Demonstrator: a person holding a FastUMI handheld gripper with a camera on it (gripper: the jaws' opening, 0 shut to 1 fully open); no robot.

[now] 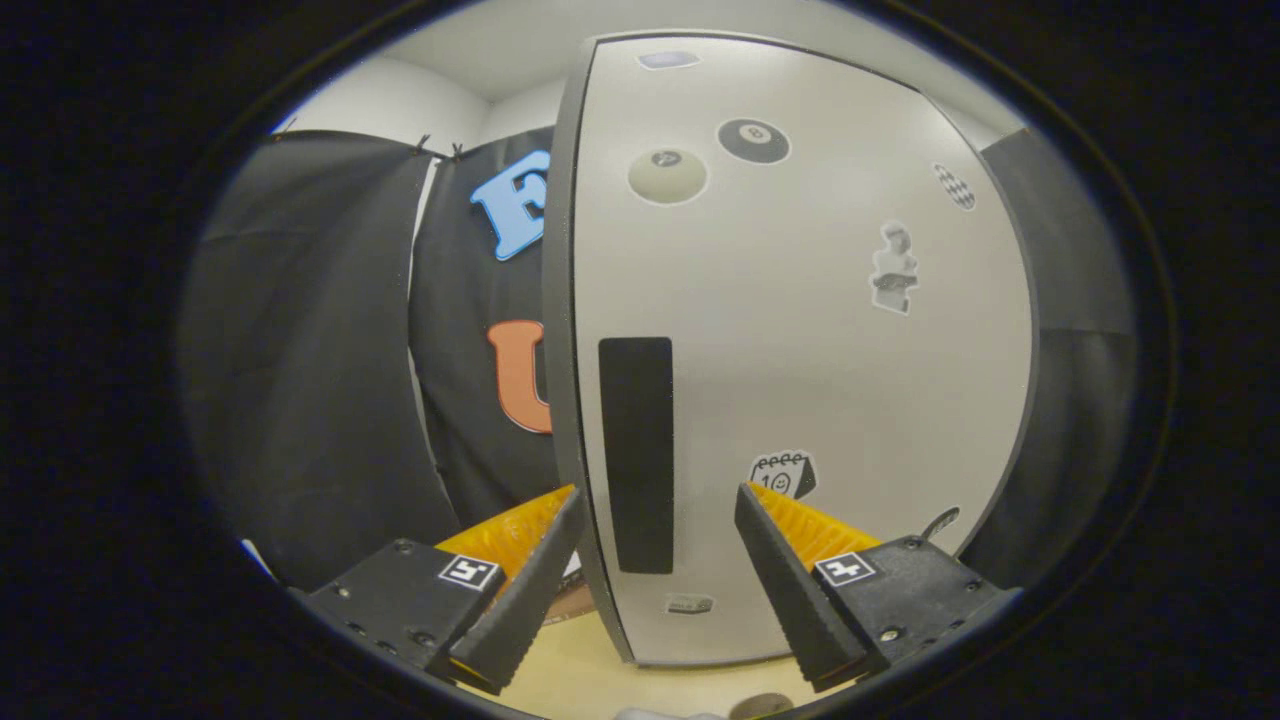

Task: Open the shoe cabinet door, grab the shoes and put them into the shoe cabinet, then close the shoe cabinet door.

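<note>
Fingers (655, 560) stood wide, straddling shoe cabinet door (800, 350) edge; door looked stiff, smooth; best gripped at dark handle strip (636, 455).

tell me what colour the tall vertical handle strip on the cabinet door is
Black, against the pale grey door; gripper view, fingers open.

Gripper right up at the cabinet door
Gripper (655, 500) open, fingers straddling the door (800, 350) edge and its black handle strip (636, 455).
</note>
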